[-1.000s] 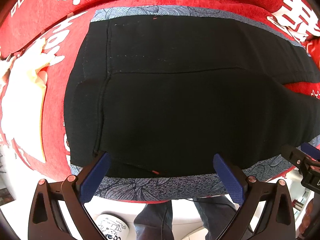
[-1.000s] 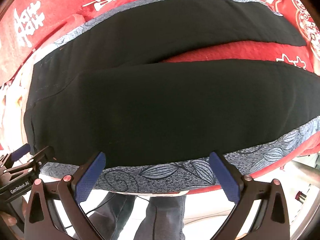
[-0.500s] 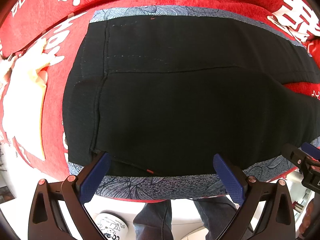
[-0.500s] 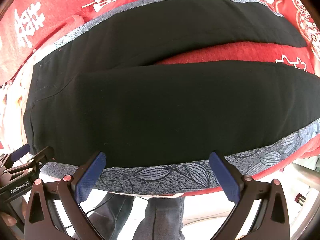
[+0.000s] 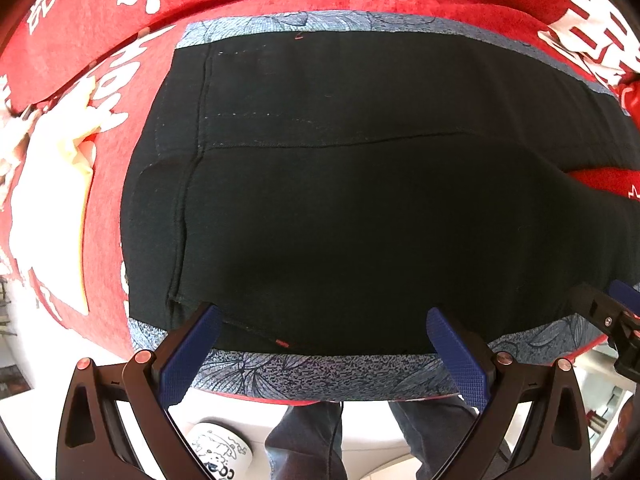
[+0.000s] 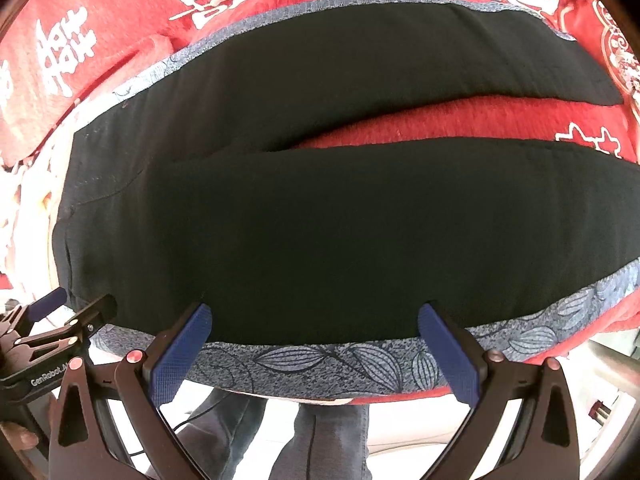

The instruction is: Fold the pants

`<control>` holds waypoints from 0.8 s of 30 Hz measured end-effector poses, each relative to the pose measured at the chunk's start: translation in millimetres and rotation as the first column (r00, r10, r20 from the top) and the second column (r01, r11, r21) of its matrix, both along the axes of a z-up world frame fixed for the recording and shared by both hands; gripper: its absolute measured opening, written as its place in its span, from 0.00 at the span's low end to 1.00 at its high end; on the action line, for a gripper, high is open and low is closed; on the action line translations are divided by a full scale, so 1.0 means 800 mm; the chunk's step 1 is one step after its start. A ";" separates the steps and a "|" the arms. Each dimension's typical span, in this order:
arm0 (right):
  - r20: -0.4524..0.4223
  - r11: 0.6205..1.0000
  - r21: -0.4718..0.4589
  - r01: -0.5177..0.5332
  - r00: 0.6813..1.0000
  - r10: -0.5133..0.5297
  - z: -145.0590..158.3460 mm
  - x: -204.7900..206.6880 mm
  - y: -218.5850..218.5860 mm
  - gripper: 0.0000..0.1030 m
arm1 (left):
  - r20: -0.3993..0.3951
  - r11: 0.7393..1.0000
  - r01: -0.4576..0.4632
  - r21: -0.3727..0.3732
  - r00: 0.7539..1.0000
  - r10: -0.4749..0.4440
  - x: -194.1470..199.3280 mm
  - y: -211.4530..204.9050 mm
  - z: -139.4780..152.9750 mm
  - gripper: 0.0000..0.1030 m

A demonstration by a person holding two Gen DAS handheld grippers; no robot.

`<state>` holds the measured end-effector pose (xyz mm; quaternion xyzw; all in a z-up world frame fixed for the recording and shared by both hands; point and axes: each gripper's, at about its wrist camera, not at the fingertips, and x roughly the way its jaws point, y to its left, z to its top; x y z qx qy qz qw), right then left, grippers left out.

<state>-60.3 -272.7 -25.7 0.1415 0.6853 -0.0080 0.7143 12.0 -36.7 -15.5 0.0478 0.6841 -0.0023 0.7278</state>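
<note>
The black pants point(image 6: 340, 220) are spread flat on the red blanket point(image 6: 100, 20); the left gripper point(image 5: 320, 344) and right gripper point(image 6: 316, 340) are held wide open at the near edge, empty, likely poised to pinch it for folding.

Pants point(image 5: 360, 208): legs cut off at the right edge of the left wrist view; near cuff cut off in the right wrist view.
Mug point(image 5: 220, 452): partly hidden behind the left gripper point(image 5: 324, 354).
Person's legs point(image 6: 320, 436): feet cut off below.
</note>
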 end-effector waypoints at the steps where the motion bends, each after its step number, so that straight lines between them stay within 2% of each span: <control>1: 0.000 1.000 0.002 -0.002 1.000 0.002 -0.001 0.000 -0.001 1.00 | 0.002 1.000 -0.006 0.003 1.000 0.006 0.000 0.000 0.000 1.00; 6: 0.003 1.000 0.013 -0.026 1.000 0.026 -0.003 0.001 -0.010 1.00 | 0.018 0.999 -0.047 0.013 0.999 0.047 -0.004 0.002 0.007 1.00; 11: 0.009 0.998 0.021 -0.059 0.998 0.059 -0.004 0.010 -0.011 1.00 | 0.046 0.994 -0.093 -0.062 0.994 0.096 -0.011 0.007 0.018 1.00; 16: 0.033 0.998 0.045 -0.038 0.999 0.037 0.000 0.012 -0.012 1.00 | 0.106 0.986 -0.084 -0.142 0.989 0.099 -0.015 0.012 0.033 1.00; 19: 0.081 0.988 0.156 0.000 0.997 -0.013 0.006 0.012 -0.014 1.00 | 0.134 0.979 -0.073 -0.188 0.986 0.100 -0.012 0.022 0.035 1.00; 21: 0.119 0.972 0.235 0.005 0.992 -0.034 0.010 0.011 -0.010 1.00 | 0.125 0.974 -0.065 -0.216 0.988 0.093 -0.012 0.030 0.030 1.00; 24: 0.163 0.953 0.302 -0.024 0.986 -0.026 0.014 0.006 0.009 1.00 | 0.117 0.977 -0.065 -0.205 0.989 0.091 -0.017 0.051 0.025 1.00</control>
